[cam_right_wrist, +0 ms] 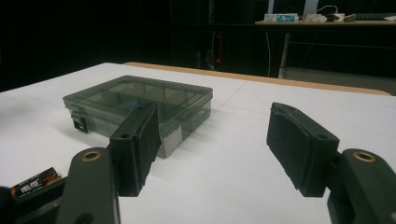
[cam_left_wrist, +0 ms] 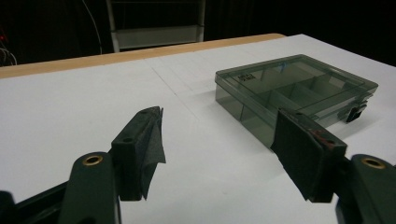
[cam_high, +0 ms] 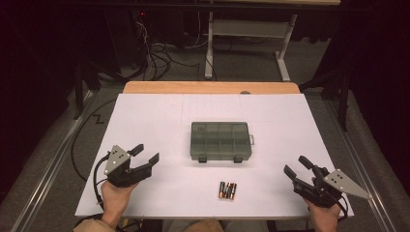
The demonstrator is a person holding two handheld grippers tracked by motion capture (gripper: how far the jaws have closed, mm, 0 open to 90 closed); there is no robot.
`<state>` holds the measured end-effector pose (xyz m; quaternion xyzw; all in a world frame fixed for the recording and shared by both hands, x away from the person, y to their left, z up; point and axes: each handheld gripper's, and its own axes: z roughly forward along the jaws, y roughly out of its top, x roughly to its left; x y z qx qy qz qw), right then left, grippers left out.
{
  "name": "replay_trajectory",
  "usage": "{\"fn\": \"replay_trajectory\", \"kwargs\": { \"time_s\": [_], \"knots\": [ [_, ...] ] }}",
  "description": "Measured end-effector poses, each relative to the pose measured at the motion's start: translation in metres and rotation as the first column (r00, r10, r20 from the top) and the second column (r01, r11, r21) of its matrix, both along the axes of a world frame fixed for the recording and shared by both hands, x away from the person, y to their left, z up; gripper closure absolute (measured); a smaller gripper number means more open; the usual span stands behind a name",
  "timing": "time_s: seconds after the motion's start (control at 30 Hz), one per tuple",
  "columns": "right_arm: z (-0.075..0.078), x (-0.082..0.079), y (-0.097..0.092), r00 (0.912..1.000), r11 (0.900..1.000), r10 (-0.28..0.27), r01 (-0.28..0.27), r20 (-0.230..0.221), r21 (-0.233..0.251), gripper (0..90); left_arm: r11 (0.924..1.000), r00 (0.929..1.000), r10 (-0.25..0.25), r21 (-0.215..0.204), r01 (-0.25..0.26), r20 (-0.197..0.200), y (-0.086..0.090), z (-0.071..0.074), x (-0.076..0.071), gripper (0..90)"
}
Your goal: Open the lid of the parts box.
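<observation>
High view: my left gripper (cam_high: 146, 154) and right gripper (cam_high: 297, 166) rest near the front corners of the white table (cam_high: 145, 116), jaws of both spread wide, nothing between them. The smoky compartment box (cam_high: 220, 140) sits mid-table, lid down, its two latches on the side facing me. A small cluster of batteries (cam_high: 227, 190) lies just in front of it, apart from the box. Judgement: the work starts with opening the box. I should steady its body with one gripper while the other frees the latches, keeping clear of the batteries so they don't roll. In the right gripper view, the battery (cam_right_wrist: 35, 179) lies by my jaw.
</observation>
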<state>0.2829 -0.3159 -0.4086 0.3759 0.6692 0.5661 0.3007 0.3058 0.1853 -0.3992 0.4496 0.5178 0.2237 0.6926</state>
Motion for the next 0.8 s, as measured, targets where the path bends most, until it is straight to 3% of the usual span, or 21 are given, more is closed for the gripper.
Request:
{"fn": "replay_trajectory", "kwargs": {
  "time_s": [0.37, 0.6, 0.7, 0.8],
  "knots": [
    [0.0011, -0.0006, -0.0015, 0.9998, 0.9998, -0.017, 0.017, 0.008, 0.011, 35.5, 0.9995, 0.9997, -0.026, -0.016, 0.026, 0.001, -0.0011, 0.0011, -0.0011, 33.9],
    [0.002, 0.0023, -0.0017, 0.9997, 0.9994, -0.022, 0.022, 0.002, 0.028, 35.1, 0.9995, 0.9997, -0.025, -0.018, 0.026, 0.004, -0.0012, 0.0018, -0.0012, 33.7],
    [0.0028, 0.0023, -0.0015, 0.9997, 0.9994, -0.022, 0.022, 0.01, 0.025, 34.8, 0.9989, 0.9997, -0.023, -0.042, 0.023, -0.009, -0.002, 0.0037, -0.0011, 32.6],
    [0.0032, 0.0023, -0.0032, 0.9995, 0.9988, -0.032, 0.032, 0.006, 0.038, 34.4, 0.9993, 0.9998, -0.019, -0.032, 0.019, 0.0, -0.0029, 0.0042, -0.0014, 32.4]
  ]
}}
